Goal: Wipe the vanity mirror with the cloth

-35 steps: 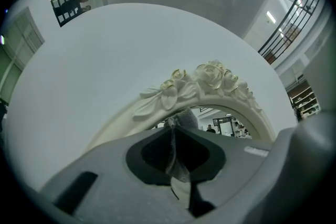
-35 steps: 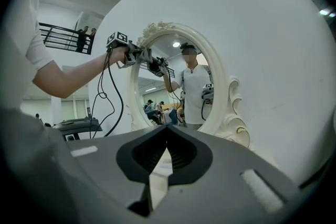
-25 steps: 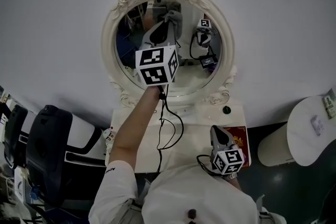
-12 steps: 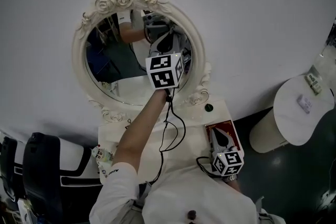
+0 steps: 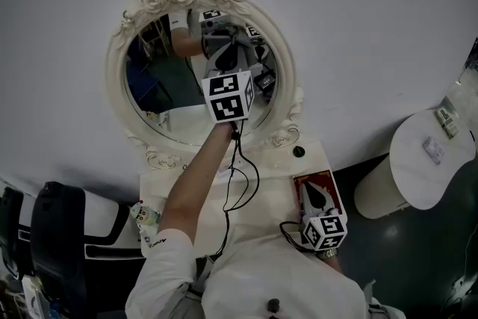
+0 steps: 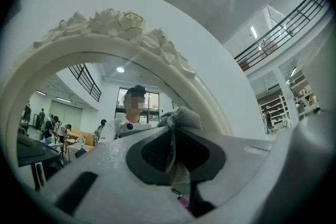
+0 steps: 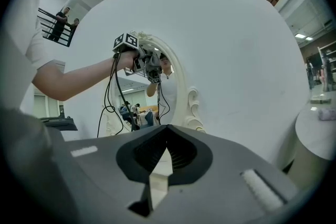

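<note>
L gripper [image 5: 234,60] jaws clamped on cloth [image 6: 182,117], wad bunched out past the tips. It's at the upper-right of the vanity mirror [image 5: 160,90] glass, just inside the frame. Contact w/ glass looks likely, can't confirm. R gripper [image 5: 314,199] sits low over tabletop [image 5: 278,174], jaws pressed together, nothing in them.

Handling est: cloth is soft, light, limp, so pinching a bunched fold is right and leaves the wad free to wipe. Mirror is stiff, fragile glass w/ carved frame, so light pressure and keep hard jaw tips off it.

Count: 1 mirror, 1 cloth, 2 grippers.
</note>
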Action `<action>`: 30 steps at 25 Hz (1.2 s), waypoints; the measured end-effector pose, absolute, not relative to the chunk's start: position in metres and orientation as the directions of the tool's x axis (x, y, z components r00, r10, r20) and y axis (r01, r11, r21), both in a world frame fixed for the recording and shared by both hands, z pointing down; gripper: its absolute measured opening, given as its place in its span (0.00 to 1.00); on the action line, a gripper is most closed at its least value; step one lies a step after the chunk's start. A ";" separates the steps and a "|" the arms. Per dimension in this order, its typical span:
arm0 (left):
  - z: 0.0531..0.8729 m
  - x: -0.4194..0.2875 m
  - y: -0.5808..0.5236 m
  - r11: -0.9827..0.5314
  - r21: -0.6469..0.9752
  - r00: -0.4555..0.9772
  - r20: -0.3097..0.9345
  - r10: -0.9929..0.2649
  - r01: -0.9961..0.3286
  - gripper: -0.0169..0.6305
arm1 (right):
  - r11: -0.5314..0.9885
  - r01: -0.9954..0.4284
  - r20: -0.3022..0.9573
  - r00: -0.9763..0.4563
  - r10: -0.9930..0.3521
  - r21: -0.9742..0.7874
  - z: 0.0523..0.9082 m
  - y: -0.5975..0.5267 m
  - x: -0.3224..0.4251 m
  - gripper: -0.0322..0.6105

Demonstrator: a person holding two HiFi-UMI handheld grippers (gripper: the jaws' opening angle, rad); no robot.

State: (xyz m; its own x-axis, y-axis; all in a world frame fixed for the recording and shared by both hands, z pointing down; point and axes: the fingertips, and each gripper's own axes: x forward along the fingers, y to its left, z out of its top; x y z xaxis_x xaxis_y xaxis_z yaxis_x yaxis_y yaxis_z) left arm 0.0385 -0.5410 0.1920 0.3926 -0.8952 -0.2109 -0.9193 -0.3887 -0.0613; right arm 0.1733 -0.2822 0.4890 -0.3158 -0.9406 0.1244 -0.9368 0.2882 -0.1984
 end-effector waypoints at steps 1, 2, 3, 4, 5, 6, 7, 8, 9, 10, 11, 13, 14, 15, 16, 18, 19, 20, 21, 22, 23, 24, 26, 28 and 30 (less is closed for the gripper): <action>0.191 0.027 -0.540 -0.373 -0.061 0.377 -0.213 -0.901 -0.926 0.06 | 0.307 -0.932 0.125 -0.334 -0.934 -0.194 0.489 -0.283 0.167 0.06; 0.190 0.015 -0.540 -0.356 -0.062 0.360 -0.216 -0.908 -0.933 0.06 | 0.325 -0.926 0.126 -0.351 -0.928 -0.191 0.489 -0.285 0.161 0.06; 0.190 0.003 -0.540 -0.339 -0.064 0.345 -0.217 -0.913 -0.939 0.06 | 0.341 -0.921 0.128 -0.367 -0.921 -0.188 0.489 -0.286 0.155 0.06; 0.190 -0.008 -0.539 -0.324 -0.064 0.330 -0.216 -0.919 -0.944 0.06 | 0.355 -0.916 0.130 -0.382 -0.915 -0.187 0.489 -0.287 0.150 0.06; 0.190 -0.020 -0.538 -0.309 -0.064 0.315 -0.214 -0.925 -0.949 0.06 | 0.369 -0.911 0.132 -0.395 -0.909 -0.187 0.490 -0.288 0.144 0.06; 0.191 -0.032 -0.537 -0.293 -0.064 0.299 -0.211 -0.931 -0.954 0.06 | 0.381 -0.906 0.135 -0.408 -0.903 -0.187 0.491 -0.288 0.139 0.06; 0.191 -0.044 -0.536 -0.273 -0.066 0.281 -0.208 -0.937 -0.960 0.06 | 0.394 -0.900 0.136 -0.421 -0.897 -0.186 0.491 -0.289 0.134 0.06; 0.191 -0.057 -0.535 -0.253 -0.069 0.261 -0.207 -0.943 -0.965 0.06 | 0.409 -0.894 0.138 -0.435 -0.890 -0.186 0.491 -0.289 0.128 0.06; 0.191 -0.070 -0.534 -0.231 -0.073 0.242 -0.206 -0.948 -0.970 0.06 | 0.423 -0.887 0.138 -0.450 -0.882 -0.186 0.491 -0.290 0.122 0.06; 0.191 -0.082 -0.533 -0.210 -0.080 0.223 -0.205 -0.953 -0.974 0.06 | 0.436 -0.880 0.138 -0.463 -0.875 -0.187 0.491 -0.290 0.116 0.06; 0.191 -0.093 -0.533 -0.189 -0.090 0.204 -0.204 -0.957 -0.978 0.06 | 0.448 -0.874 0.138 -0.476 -0.869 -0.188 0.492 -0.291 0.111 0.06; 0.191 -0.114 -0.532 -0.148 -0.110 0.168 -0.201 -0.965 -0.983 0.06 | 0.469 -0.863 0.137 -0.496 -0.858 -0.189 0.492 -0.292 0.102 0.06; 0.192 -0.125 -0.531 -0.128 -0.114 0.149 -0.198 -0.969 -0.985 0.06 | 0.477 -0.858 0.136 -0.504 -0.853 -0.189 0.492 -0.293 0.097 0.06; 0.193 -0.136 -0.531 -0.108 -0.113 0.129 -0.195 -0.972 -0.988 0.06 | 0.486 -0.854 0.135 -0.512 -0.848 -0.189 0.491 -0.294 0.094 0.06; 0.193 -0.148 -0.530 -0.086 -0.109 0.106 -0.193 -0.975 -0.990 0.06 | 0.494 -0.849 0.134 -0.521 -0.843 -0.189 0.491 -0.295 0.089 0.06; 0.194 -0.172 -0.527 -0.042 -0.100 0.060 -0.187 -0.981 -0.994 0.06 | 0.513 -0.837 0.132 -0.539 -0.832 -0.190 0.491 -0.296 0.081 0.06; 0.195 -0.184 -0.526 -0.020 -0.099 0.038 -0.184 -0.982 -0.995 0.06 | 0.523 -0.831 0.132 -0.549 -0.825 -0.190 0.491 -0.297 0.076 0.06; 0.195 -0.195 -0.524 0.003 -0.098 0.015 -0.181 -0.983 -0.995 0.06 | 0.534 -0.824 0.132 -0.560 -0.818 -0.191 0.491 -0.297 0.072 0.06; 0.195 -0.206 -0.523 0.024 -0.098 -0.006 -0.178 -0.984 -0.995 0.06 | 0.544 -0.817 0.132 -0.571 -0.810 -0.191 0.491 -0.298 0.067 0.06; 0.195 -0.216 -0.521 0.044 -0.096 -0.027 -0.175 -0.984 -0.994 0.06 | 0.554 -0.810 0.132 -0.581 -0.803 -0.191 0.491 -0.298 0.063 0.06; 0.195 -0.226 -0.520 0.061 -0.093 -0.044 -0.172 -0.984 -0.994 0.06 | 0.563 -0.804 0.130 -0.589 -0.798 -0.191 0.490 -0.299 0.059 0.06; 0.195 -0.234 -0.519 0.073 -0.090 -0.057 -0.168 -0.984 -0.993 0.06 | 0.569 -0.800 0.129 -0.595 -0.793 -0.191 0.490 -0.299 0.054 0.06; 0.197 -0.246 -0.517 0.085 -0.090 -0.070 -0.160 -0.985 -0.992 0.06 | 0.579 -0.793 0.129 -0.605 -0.786 -0.191 0.489 -0.298 0.047 0.06; 0.200 -0.252 -0.517 0.095 -0.109 -0.078 -0.153 -0.985 -0.990 0.06 | 0.587 -0.787 0.131 -0.613 -0.779 -0.192 0.489 -0.298 0.041 0.06; 0.202 -0.254 -0.516 0.114 -0.123 -0.094 -0.158 -0.983 -0.986 0.06 | 0.592 -0.783 0.134 -0.619 -0.774 -0.192 0.489 -0.299 0.038 0.06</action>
State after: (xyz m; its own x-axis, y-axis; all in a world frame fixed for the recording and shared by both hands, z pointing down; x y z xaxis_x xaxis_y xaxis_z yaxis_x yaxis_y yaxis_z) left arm -0.2535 -0.5162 0.2025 -0.0939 -0.9830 -0.1578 -0.9859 0.1138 -0.1225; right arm 0.0384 -0.2986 0.4888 -0.6186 -0.7741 0.1342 -0.7826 0.5921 -0.1920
